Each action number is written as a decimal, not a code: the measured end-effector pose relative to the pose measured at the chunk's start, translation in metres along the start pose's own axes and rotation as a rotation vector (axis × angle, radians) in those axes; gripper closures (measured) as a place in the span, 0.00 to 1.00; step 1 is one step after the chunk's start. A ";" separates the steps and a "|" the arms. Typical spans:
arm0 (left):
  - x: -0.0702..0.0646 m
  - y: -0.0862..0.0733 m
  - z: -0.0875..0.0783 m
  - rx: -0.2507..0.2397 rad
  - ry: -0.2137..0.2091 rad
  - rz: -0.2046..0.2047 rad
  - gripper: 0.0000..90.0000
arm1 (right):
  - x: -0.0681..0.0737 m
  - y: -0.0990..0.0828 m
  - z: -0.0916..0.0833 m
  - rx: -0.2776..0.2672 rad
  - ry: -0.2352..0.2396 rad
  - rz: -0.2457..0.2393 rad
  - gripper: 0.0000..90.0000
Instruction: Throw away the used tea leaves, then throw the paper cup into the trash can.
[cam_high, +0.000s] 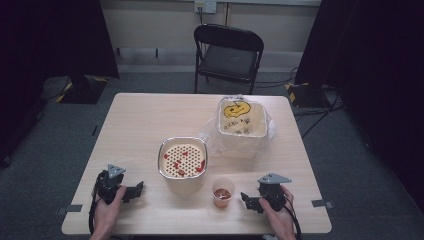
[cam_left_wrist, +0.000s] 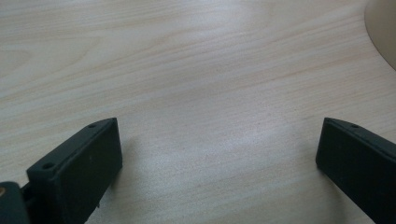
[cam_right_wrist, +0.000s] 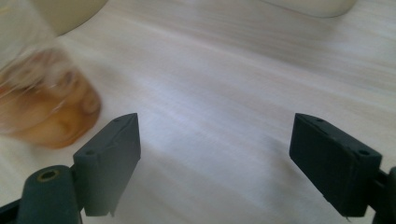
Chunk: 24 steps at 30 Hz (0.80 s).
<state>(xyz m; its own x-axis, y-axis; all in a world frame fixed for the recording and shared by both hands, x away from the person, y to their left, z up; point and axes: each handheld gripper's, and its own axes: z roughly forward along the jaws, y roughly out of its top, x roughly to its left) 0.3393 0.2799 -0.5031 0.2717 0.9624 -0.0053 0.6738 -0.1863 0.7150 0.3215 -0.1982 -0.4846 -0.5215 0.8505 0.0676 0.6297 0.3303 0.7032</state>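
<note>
High view – table: a pale wooden table (cam_high: 145, 120) carried all the things, and a black folding chair (cam_high: 228, 55) stood behind its far edge.
High view – pot: a cream pot (cam_high: 183, 162) with a holed insert and red pieces on it stood near the middle of the table.
High view – bin: a square bin (cam_high: 242, 125) lined with a clear bag stood behind and to the right of the pot.
High view – cup: a small clear cup (cam_high: 223, 192) with orange liquid stood just in front of the pot, near the right gripper (cam_high: 248, 200).
High view – left gripper: the left gripper (cam_high: 136, 189) rested on the table, left of the pot, held by a hand.
Left gripper view – jaws: they were spread wide over bare wood – nothing was between them.
Right gripper view – jaws: they were spread wide, empty; the cup (cam_right_wrist: 44, 105) stood blurred, just beside the left jaw and not touching it.
</note>
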 end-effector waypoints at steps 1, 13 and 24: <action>0.000 0.000 0.000 0.000 0.000 0.000 0.00 | 0.000 0.000 0.000 0.000 0.000 0.000 0.18; 0.000 0.000 0.000 0.000 -0.001 0.000 0.00 | 0.041 -0.007 -0.012 -0.010 0.123 -0.073 0.17; 0.000 0.000 0.000 0.000 0.001 0.001 0.00 | 0.054 0.005 -0.008 -0.054 0.188 -0.088 0.17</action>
<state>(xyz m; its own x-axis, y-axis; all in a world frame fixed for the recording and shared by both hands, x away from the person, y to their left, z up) 0.3391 0.2799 -0.5030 0.2719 0.9623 -0.0038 0.6735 -0.1875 0.7150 0.2921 -0.1543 -0.4714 -0.6746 0.7263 0.1316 0.5477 0.3729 0.7490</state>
